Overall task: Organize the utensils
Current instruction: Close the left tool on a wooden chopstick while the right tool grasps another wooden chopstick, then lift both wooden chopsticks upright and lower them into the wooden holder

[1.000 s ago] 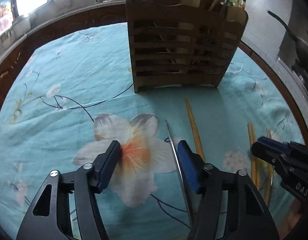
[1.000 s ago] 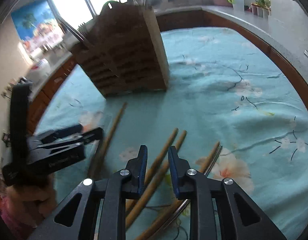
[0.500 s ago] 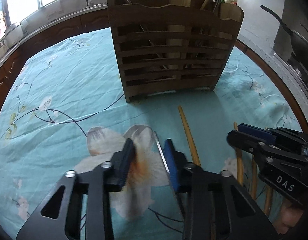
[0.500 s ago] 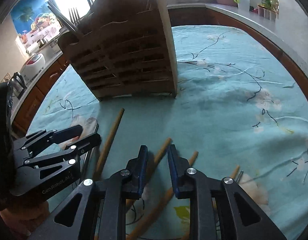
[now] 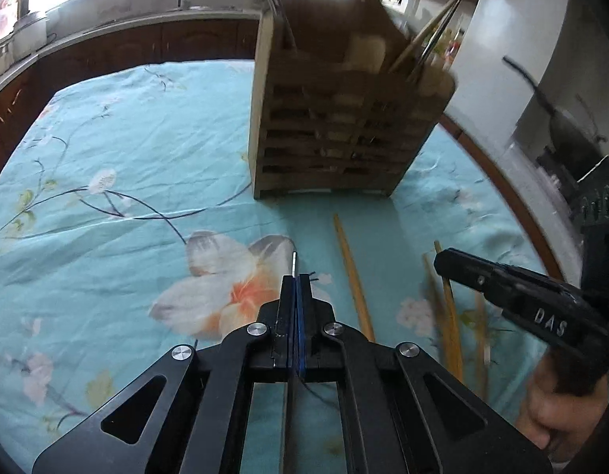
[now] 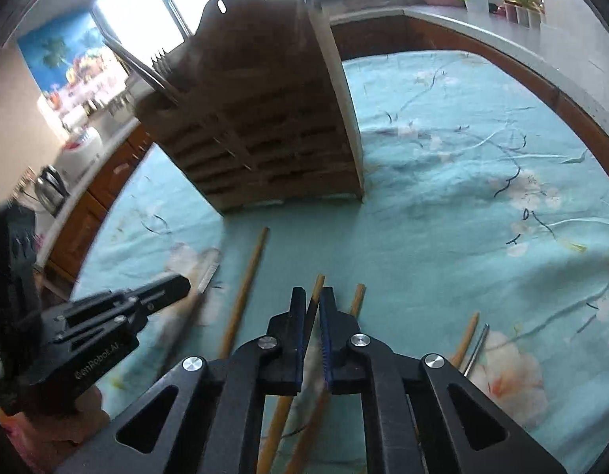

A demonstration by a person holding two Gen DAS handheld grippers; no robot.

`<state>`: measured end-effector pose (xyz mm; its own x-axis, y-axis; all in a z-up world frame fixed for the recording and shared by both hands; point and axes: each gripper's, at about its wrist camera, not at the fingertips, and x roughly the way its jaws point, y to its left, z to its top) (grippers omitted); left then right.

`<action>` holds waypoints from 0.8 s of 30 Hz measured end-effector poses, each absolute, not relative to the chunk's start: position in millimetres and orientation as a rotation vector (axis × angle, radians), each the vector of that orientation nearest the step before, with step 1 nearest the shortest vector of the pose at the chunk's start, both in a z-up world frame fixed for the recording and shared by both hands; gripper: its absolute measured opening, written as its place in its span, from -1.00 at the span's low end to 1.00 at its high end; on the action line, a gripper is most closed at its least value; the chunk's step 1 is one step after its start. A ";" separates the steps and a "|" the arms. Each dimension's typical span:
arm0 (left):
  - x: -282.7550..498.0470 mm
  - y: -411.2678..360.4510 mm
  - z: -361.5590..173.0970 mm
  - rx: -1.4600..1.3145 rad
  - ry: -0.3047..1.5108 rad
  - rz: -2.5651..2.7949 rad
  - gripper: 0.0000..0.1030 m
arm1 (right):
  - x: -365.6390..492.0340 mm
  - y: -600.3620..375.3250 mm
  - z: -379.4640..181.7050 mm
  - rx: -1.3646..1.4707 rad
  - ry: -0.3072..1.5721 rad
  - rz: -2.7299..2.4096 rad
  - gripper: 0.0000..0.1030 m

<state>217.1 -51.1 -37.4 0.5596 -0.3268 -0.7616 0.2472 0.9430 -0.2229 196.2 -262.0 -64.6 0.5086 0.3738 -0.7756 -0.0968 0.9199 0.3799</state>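
Fingers (image 5: 304, 288) clamp metal chopstick (image 5: 294, 264), tip protruding

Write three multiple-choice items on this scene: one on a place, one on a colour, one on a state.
1. Where does the wooden holder stand?
A. on the tablecloth
B. on the counter
C. on the floor

2. What colour is the tablecloth's ground?
A. red
B. turquoise
C. white

3. How is the left gripper?
A. wide open
B. shut on nothing
C. shut on a metal chopstick

Answers: 1 A, its base rests on the cloth. 2 B, turquoise with flowers. 3 C, the thin metal tip pokes out between the closed pads.
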 end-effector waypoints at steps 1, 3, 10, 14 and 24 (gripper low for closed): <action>213.4 -48.0 -32.7 -0.102 0.907 -0.341 -1.00 | 194.6 -263.3 -59.7 0.312 0.991 0.294 -0.88; 206.4 -41.2 -23.3 -0.116 0.888 -0.349 -1.00 | 186.9 -267.8 -42.7 0.328 0.951 0.311 -0.88; 220.4 -53.4 -36.8 -0.048 0.977 -0.356 -0.95 | 179.9 -269.6 -22.1 0.316 0.914 0.312 -0.88; 233.3 -72.9 -61.0 0.028 1.041 -0.318 -0.75 | 172.5 -271.7 -22.8 0.326 0.912 0.310 -0.88; 243.8 -102.8 -60.7 0.160 1.011 -0.319 -0.93 | 169.4 -278.7 -18.1 0.345 0.901 0.303 -0.88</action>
<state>243.8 -102.8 -60.7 0.4900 -0.1879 -0.8512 0.3343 0.9423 -0.0156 169.4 -278.7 -18.1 0.5850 0.3967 -0.7074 -0.1112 0.9032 0.4145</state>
